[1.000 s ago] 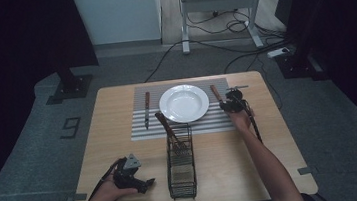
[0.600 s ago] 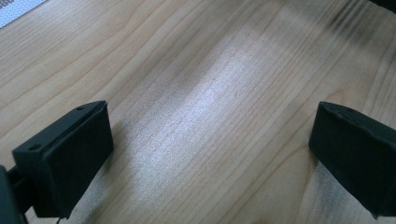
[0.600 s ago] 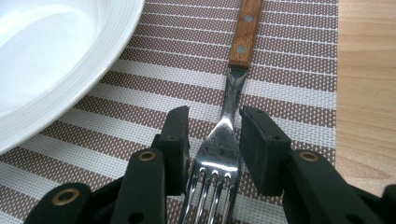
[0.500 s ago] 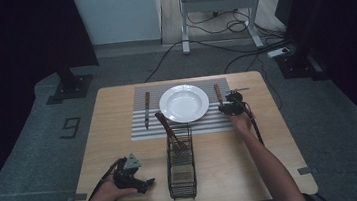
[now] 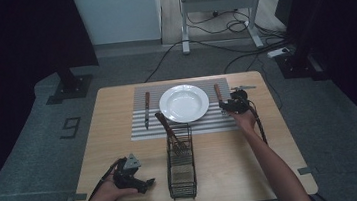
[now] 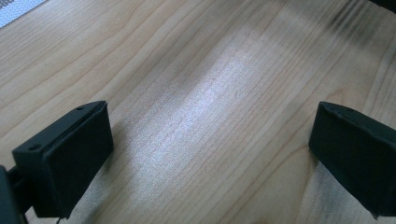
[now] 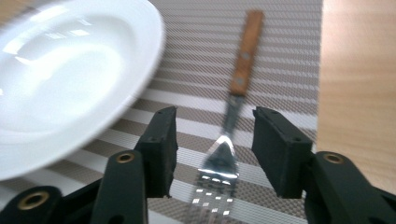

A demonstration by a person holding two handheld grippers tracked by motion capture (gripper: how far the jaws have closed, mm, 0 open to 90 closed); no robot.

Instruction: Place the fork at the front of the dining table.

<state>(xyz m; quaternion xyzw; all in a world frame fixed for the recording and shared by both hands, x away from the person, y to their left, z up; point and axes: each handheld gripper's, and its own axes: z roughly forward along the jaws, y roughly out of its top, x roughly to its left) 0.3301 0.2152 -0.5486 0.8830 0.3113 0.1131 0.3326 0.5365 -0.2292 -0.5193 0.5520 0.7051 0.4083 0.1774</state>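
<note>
A fork with a wooden handle (image 7: 243,70) lies on the striped placemat (image 5: 142,129), just right of the white plate (image 5: 184,103). My right gripper (image 7: 215,123) straddles the fork's metal end. Its jaws have just been opening, and the pads stand clear of the fork on both sides. In the high view this gripper (image 5: 228,106) sits at the plate's right, below the fork handle (image 5: 218,92). My left gripper (image 5: 144,183) rests near the table's front left. Its jaws (image 6: 210,126) are wide apart over bare wood with nothing between them.
A wooden-handled knife (image 5: 146,109) lies on the mat left of the plate. A black wire basket (image 5: 182,180) stands at front centre with a wooden-handled utensil (image 5: 166,127) leaning out of it. The plate's rim (image 7: 154,56) is close to my right gripper's left jaw.
My right gripper has drifted slightly toward the person beside the plate; the fork stays on the mat. The left hand has not moved.
</note>
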